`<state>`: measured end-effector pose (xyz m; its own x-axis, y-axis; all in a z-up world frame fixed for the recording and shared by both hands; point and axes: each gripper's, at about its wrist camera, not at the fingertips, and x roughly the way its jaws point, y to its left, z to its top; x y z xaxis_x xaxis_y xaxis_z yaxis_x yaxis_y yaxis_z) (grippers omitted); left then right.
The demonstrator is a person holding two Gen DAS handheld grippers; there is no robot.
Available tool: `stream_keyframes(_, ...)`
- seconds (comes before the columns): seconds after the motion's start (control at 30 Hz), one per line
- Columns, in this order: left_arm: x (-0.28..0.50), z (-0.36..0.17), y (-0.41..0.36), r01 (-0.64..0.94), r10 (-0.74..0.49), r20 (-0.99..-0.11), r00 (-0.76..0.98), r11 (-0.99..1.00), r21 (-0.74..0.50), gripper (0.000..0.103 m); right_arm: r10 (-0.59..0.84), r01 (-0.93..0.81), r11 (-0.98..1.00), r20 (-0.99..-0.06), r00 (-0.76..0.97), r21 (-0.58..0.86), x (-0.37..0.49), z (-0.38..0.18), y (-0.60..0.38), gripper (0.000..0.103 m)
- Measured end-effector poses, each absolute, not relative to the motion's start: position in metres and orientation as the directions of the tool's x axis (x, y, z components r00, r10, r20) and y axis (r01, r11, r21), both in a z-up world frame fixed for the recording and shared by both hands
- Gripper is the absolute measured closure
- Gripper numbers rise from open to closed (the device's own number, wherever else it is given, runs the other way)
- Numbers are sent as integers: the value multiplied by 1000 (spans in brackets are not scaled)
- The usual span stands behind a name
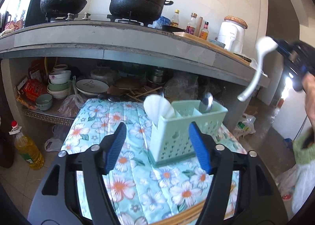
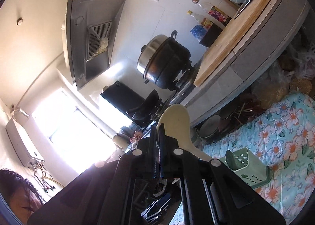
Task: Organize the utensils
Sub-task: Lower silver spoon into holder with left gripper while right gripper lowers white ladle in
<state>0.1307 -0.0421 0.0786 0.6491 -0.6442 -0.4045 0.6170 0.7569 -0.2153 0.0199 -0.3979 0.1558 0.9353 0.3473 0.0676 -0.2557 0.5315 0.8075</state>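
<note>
A pale green utensil caddy (image 1: 183,128) stands on the floral cloth (image 1: 126,167), holding a white scoop (image 1: 157,106) and a metal spoon (image 1: 206,102). My left gripper (image 1: 157,146) is open just in front of the caddy with nothing between its blue pads (image 1: 116,146). Wooden chopsticks (image 1: 189,215) lie under it at the bottom edge. High on the right, my right gripper (image 1: 279,46) is shut on the bowl of a white spoon (image 1: 256,67), whose handle hangs down. The rolled right wrist view shows that gripper (image 2: 157,128) clamping the spoon (image 2: 175,120) above the caddy (image 2: 248,165).
A concrete counter (image 1: 110,35) behind the cloth carries a wok (image 1: 63,4), a big black pot (image 1: 137,2), bottles and a white appliance (image 1: 232,33). Bowls and plates (image 1: 59,83) crowd the shelf below. An oil bottle (image 1: 27,150) stands on the floor. A person's hand (image 1: 311,95) is at right.
</note>
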Motion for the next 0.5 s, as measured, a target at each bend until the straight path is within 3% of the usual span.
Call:
stream_keyframes(0.23, 109, 60, -36, 635, -649, -435, 625, 746, -200, 26, 360, -159, 556, -64, 931, 815, 78, 120, -392, 100)
stream_keyframes(0.5, 105, 43, -34, 627, -649, -469, 599, 745, -228, 24, 336, 45, 546, -268, 903, 837, 102, 40, -395, 99)
